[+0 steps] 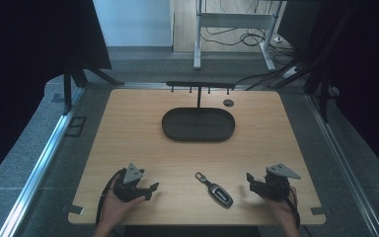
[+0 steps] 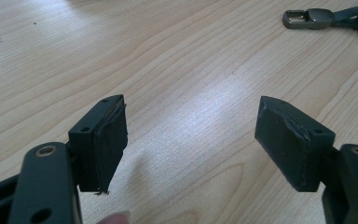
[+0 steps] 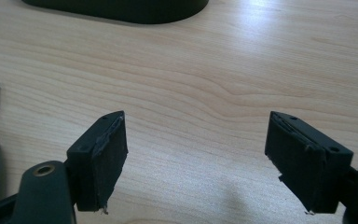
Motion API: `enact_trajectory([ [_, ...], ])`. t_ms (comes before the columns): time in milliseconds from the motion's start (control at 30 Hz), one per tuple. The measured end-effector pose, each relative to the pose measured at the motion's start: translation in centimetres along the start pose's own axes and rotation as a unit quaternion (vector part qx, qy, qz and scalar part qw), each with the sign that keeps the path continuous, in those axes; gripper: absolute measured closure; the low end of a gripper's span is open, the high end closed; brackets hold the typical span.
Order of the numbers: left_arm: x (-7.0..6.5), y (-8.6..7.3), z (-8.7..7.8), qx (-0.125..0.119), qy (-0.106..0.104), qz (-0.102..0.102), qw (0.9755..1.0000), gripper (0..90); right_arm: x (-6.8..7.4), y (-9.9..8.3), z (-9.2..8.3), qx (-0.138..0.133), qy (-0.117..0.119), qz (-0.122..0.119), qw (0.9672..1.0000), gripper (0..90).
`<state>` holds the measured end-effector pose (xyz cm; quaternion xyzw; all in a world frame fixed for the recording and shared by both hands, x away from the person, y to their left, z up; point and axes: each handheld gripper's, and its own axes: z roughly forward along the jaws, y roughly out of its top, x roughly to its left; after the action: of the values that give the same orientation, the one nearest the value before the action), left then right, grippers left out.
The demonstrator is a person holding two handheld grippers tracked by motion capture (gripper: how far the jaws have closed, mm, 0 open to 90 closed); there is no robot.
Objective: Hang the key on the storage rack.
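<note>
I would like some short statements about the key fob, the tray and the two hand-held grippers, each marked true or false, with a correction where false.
1. The car key fob lies on the table between the two grippers. True.
2. The left hand-held gripper is shut on the fob. False: its jaws stand open with nothing between them.
3. The dark oval tray holds the fob. False: the fob lies on the table, nearer the person.
4. The right hand-held gripper is open. True.
</note>
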<state>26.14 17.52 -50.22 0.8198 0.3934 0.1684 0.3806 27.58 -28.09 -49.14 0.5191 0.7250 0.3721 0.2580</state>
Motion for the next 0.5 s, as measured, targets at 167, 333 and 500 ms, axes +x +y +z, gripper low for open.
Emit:
enact_trajectory([
  [167, -0.2, 0.1, -0.1, -0.004, 0.000, 0.001, 1.0000, 25.7, -0.6, 0.1, -0.5, -0.009, 0.006, 0.024, 0.9997, 22.9],
  [333, -0.3, 0.1, 0.0, -0.002, -0.001, 0.003, 1.0000, 25.7, -1.0, 0.4, -1.3, -0.024, 0.016, 0.028, 0.9992, 27.2],
  [500, -0.2, 0.1, 0.0, -0.003, 0.000, 0.001, 1.0000, 25.7, -1.7, 0.2, -1.5, -0.033, 0.023, 0.014, 0.9991, 30.5],
])
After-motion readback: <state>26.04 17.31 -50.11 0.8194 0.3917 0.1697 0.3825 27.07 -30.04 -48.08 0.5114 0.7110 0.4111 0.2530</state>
